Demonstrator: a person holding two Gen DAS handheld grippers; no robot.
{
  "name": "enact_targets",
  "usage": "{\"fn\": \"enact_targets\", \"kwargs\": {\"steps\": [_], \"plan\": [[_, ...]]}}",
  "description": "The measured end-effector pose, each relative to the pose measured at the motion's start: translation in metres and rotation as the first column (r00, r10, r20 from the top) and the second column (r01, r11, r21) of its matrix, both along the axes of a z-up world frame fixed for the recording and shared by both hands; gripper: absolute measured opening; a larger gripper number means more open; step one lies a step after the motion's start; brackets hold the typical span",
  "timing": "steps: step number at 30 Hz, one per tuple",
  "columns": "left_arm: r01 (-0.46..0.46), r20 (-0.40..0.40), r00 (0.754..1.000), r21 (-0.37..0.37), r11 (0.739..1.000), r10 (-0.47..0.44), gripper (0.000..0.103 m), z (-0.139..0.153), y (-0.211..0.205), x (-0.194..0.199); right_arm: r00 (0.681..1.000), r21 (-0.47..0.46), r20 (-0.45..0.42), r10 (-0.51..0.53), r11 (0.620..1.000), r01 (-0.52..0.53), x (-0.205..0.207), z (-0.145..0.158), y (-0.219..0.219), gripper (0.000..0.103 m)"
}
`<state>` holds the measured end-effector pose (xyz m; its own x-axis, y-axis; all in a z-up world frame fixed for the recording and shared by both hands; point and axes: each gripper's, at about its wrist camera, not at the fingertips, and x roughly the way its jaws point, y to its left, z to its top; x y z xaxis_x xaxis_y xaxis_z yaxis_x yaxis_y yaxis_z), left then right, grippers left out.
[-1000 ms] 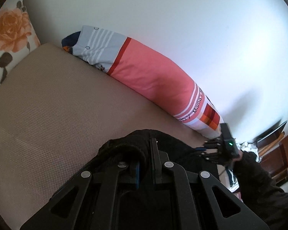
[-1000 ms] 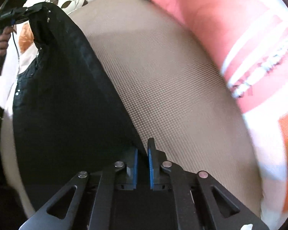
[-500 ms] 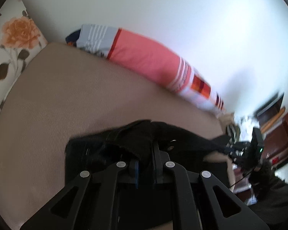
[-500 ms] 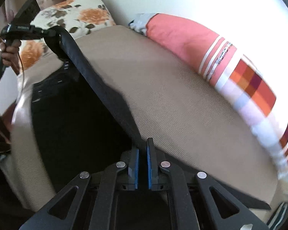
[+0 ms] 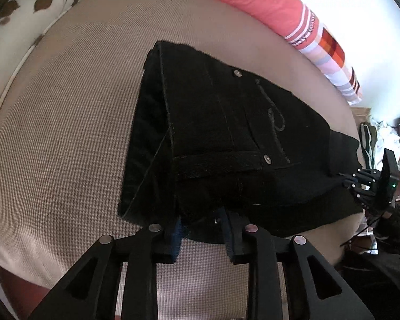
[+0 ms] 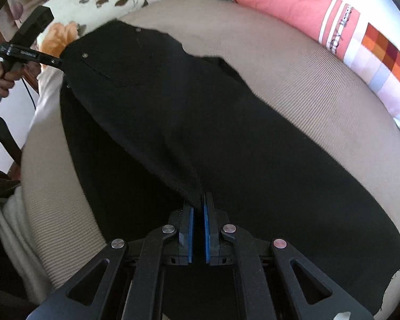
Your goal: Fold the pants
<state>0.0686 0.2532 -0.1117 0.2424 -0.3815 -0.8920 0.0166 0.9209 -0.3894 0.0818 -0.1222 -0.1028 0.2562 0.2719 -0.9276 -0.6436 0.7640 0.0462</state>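
Black pants point(image 5: 226, 138) lie spread on a beige mattress point(image 5: 66, 133), waist end with its rivets and pocket toward the left gripper point(image 5: 202, 229), whose fingers stand apart at the waistband edge, gripping nothing. The right gripper point(image 6: 198, 213) has its blue-padded fingers nearly closed, pinching a raised fold of the leg. Only the right wrist view shows the long leg running across the mattress; both show the coral striped pillow point(image 6: 320, 24) and floral bedding point(image 5: 40, 5).
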Motion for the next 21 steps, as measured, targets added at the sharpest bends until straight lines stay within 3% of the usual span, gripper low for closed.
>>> {"fn": "enact_targets", "kwargs": {"steps": [2, 4, 6, 8, 13, 16, 21], "plan": [[-0.006, -0.003, 1.000, 0.026, 1.000, 0.006, 0.043, 0.004, -0.001, -0.002, 1.000, -0.005, -0.003, -0.017, 1.000, 0.017, 0.003, -0.005, 0.001, 0.005], [-0.020, -0.010, 1.000, 0.080, 0.997, 0.021, 0.067, 0.006, 0.003, -0.004, 1.000, -0.015, -0.008, -0.024, 1.000, 0.023, 0.006, -0.008, 0.005, 0.005], [-0.037, -0.006, 0.999, 0.129, 0.991, 0.038, 0.068, 0.009, 0.009, -0.007, 1.000, -0.015, -0.011, -0.030, 0.999, 0.029, 0.005, -0.012, 0.007, 0.007], [-0.075, -0.021, 0.997, 0.114, 0.991, 0.078, 0.068, 0.012, 0.020, -0.009, 0.999, -0.010, -0.005, -0.034, 0.999, 0.034, 0.005, -0.012, 0.007, 0.007], [-0.228, -0.039, 0.973, 0.004, 0.974, 0.228, 0.067, 0.031, 0.039, -0.022, 0.999, 0.004, -0.010, -0.040, 0.999, 0.040, 0.008, -0.013, 0.005, 0.008], [-0.290, -0.045, 0.957, -0.109, 0.951, 0.286, 0.067, 0.044, 0.036, -0.029, 0.999, 0.012, -0.010, -0.043, 0.999, 0.043, 0.007, -0.014, 0.003, 0.008], [-0.390, -0.183, 0.916, -0.190, 0.901, 0.358, 0.066, 0.030, 0.010, -0.036, 0.999, 0.024, -0.004, -0.046, 0.999, 0.046, 0.004, -0.015, -0.003, 0.008]]}}
